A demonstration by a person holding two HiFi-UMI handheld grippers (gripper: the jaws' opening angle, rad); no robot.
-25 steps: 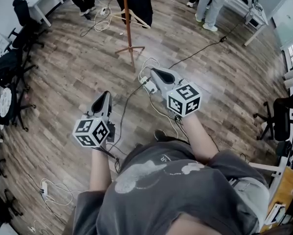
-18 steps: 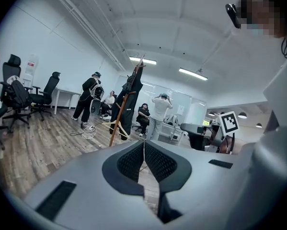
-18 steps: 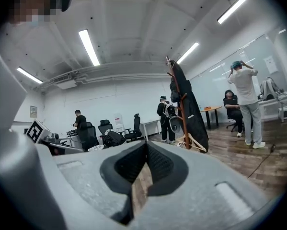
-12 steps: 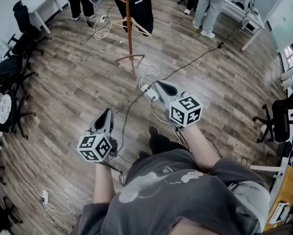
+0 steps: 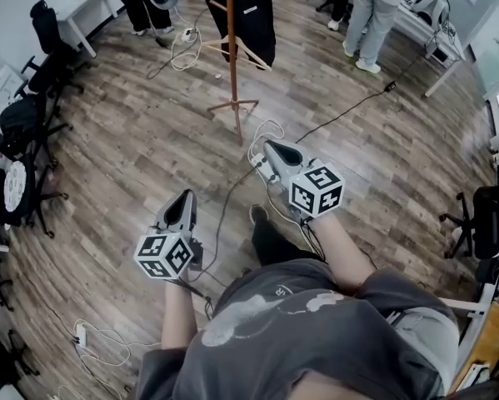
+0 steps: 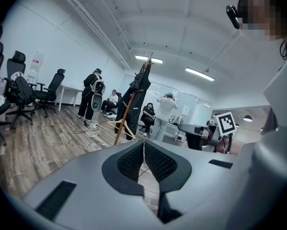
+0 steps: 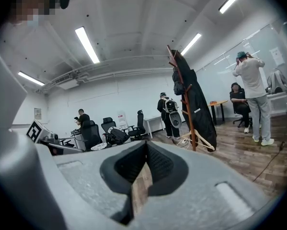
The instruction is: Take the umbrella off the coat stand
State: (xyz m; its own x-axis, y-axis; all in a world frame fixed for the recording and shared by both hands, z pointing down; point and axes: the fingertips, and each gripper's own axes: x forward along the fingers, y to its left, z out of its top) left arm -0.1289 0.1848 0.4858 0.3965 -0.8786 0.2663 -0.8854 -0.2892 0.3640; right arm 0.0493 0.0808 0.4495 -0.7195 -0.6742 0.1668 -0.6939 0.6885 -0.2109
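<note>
The coat stand (image 5: pixel 232 65) is a brown wooden pole on splayed feet, far ahead on the wood floor. A long black cloth shape (image 5: pixel 251 11) hangs from its top and a wooden hanger (image 5: pixel 247 53) hangs lower down. I cannot tell the umbrella apart from that black shape. The stand also shows in the left gripper view (image 6: pixel 126 114) and in the right gripper view (image 7: pixel 186 109). My left gripper (image 5: pixel 185 200) and right gripper (image 5: pixel 271 147) point toward it, well short of it. Both are shut and hold nothing: left gripper (image 6: pixel 143 143), right gripper (image 7: pixel 146 145).
A white power strip (image 5: pixel 258 162) and loose cables (image 5: pixel 232 182) lie on the floor between me and the stand. Black office chairs (image 5: pixel 20 115) line the left side by a white desk (image 5: pixel 82 11). People (image 5: pixel 372 11) stand behind the stand.
The whole view has advanced toward the coat stand, which now sits lower and nearer in the picture. Both grippers have come forward with it, still shut.
</note>
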